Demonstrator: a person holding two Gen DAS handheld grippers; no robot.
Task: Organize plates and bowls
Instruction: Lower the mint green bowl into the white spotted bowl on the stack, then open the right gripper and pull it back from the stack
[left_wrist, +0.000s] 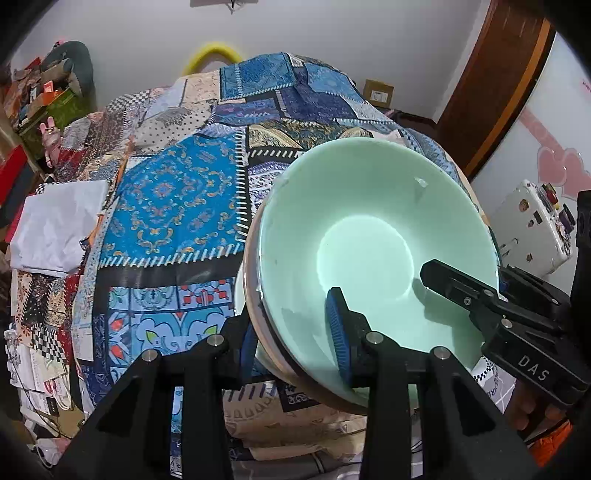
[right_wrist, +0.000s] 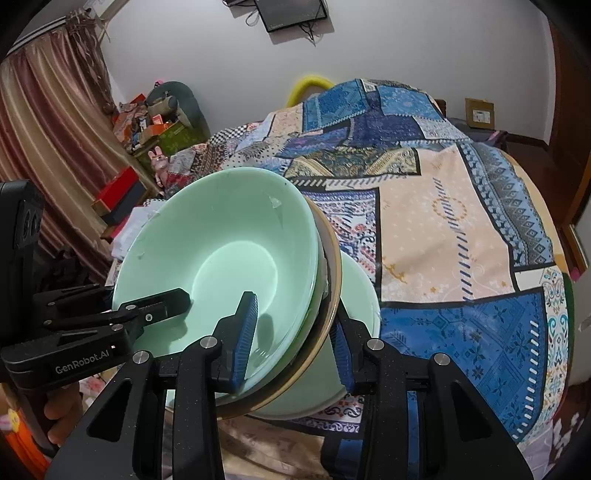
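1. The stack of dishes (left_wrist: 369, 236) hangs in the air above the patchwork cloth (left_wrist: 173, 206), tilted, its open side turned toward both cameras. On top sits a pale green bowl (right_wrist: 229, 251); under it shows a thin brown-rimmed plate (right_wrist: 334, 266), and beneath that another pale green bowl (right_wrist: 360, 295).
2. The left gripper (left_wrist: 295, 339) has its fingers narrowed on the stack's near-left rim, 1 blue pad inside the top bowl and the other under the stack.
3. The right gripper (right_wrist: 295, 339) is clamped the same way on the opposite rim, 1 pad in the bowl, 1 below against the lower bowl.
4. Handling, as a judgement: the pieces look like glazed ceramic or hard melamine, so stiff, smooth and probably slippery at the rim. 3 nested pieces will be fairly heavy and could slide on each other while tilted. A small chip or glint shows on the top bowl's inner wall, which hints at brittleness.
5. The best hold is across the rims on 2 opposite sides, pinching all layers together, as here.
6. The surface under the cloth looks rounded and soft, perhaps a bed, and would make an unsteady resting place.
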